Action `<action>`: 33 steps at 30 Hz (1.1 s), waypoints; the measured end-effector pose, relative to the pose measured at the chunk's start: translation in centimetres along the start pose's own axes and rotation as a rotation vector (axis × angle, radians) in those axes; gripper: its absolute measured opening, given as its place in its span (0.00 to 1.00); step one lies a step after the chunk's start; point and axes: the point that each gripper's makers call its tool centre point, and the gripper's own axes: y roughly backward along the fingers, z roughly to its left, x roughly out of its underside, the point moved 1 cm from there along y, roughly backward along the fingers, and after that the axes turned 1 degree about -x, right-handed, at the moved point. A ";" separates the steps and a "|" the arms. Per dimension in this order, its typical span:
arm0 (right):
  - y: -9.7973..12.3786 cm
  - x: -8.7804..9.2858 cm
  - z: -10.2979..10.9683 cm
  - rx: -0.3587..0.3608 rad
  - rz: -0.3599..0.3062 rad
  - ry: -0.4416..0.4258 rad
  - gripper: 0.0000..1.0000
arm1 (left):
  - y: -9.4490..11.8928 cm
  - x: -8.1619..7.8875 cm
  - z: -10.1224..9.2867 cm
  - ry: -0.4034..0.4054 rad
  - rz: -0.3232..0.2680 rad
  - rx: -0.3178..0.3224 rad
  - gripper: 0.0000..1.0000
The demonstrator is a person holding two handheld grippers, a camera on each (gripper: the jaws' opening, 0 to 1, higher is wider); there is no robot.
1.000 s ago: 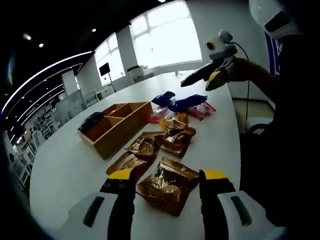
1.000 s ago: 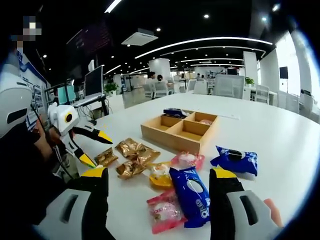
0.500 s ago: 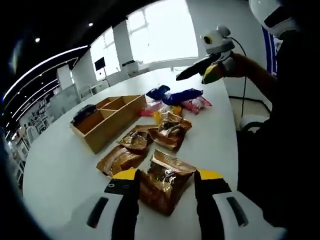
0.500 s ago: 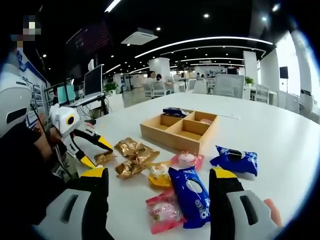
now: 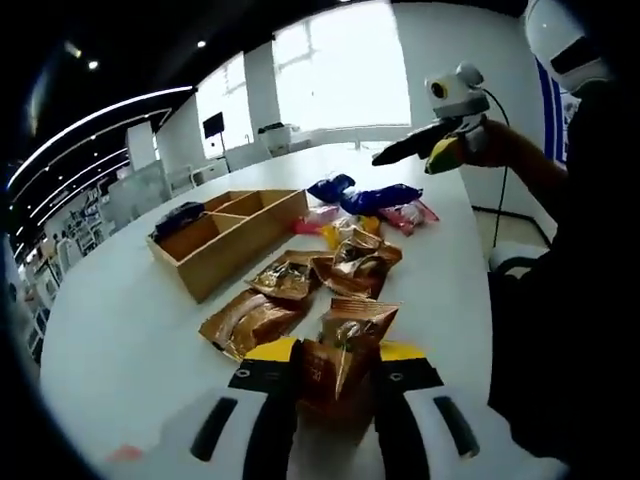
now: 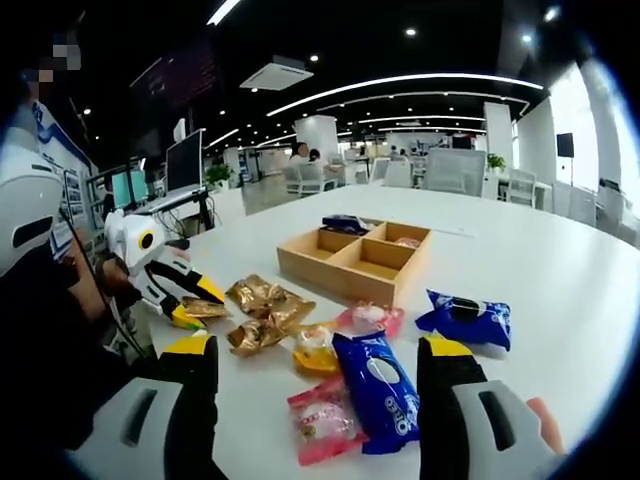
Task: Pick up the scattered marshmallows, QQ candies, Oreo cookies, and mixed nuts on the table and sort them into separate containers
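Observation:
My left gripper [image 5: 338,366] is shut on a brown-gold nut packet [image 5: 345,345] at the near edge of the white table [image 5: 120,320]. More nut packets [image 5: 252,320] lie just beyond it. Farther off lie blue Oreo packs [image 5: 375,198] and a pink marshmallow pack [image 5: 405,213]. In the right gripper view my right gripper [image 6: 318,350] stands open above a blue Oreo pack [image 6: 380,390], a pink pack [image 6: 322,420] and a yellow candy pack [image 6: 312,350]. The left gripper [image 6: 185,310] shows at the left there, gripping the nut packet [image 6: 203,308].
A wooden box with compartments [image 6: 350,260] stands mid-table; a dark blue pack [image 6: 345,222] lies in one far compartment. A second Oreo pack [image 6: 465,318] lies at the right. The person's dark sleeve [image 5: 560,300] fills the right side. Office desks and chairs stand behind.
The left gripper's jaws have come together on the nearest nut packet, which now stands bunched between them. The right gripper has stayed open and almost still.

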 end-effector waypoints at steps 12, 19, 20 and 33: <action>0.0 0.1 -0.3 0.012 0.004 0.000 0.77 | 0.7 -1.3 0.9 0.023 -0.026 -0.056 0.14; 0.0 0.1 -0.5 0.015 0.003 0.001 0.77 | 1.7 -2.2 1.3 0.015 -0.042 -0.076 0.14; 0.0 0.1 -0.5 0.015 0.003 0.000 0.77 | 1.8 -2.3 1.3 0.014 -0.044 -0.077 0.14; 0.0 -0.1 -0.5 0.015 -0.003 0.002 0.77 | 3.8 -3.9 3.4 -0.017 -0.069 -0.152 0.14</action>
